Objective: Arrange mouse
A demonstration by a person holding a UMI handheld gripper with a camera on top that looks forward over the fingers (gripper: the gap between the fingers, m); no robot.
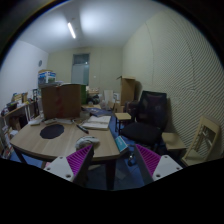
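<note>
The gripper [108, 162] is held wide open and grips nothing; the mouse [84, 143] rests on the round table [40, 146], just ahead of the left finger pad [80, 161], apart from it. Judged light, rigid and smooth-shelled, likely slippery; grasp across its flanks at mid-body. A dark mat [51, 130] lies beyond; an office chair [147, 118] stands beyond the right finger.

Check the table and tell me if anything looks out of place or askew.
Nothing stands out. The mouse sits upright near the table edge, just ahead of the open gripper, apart from the dark mouse pad.
</note>
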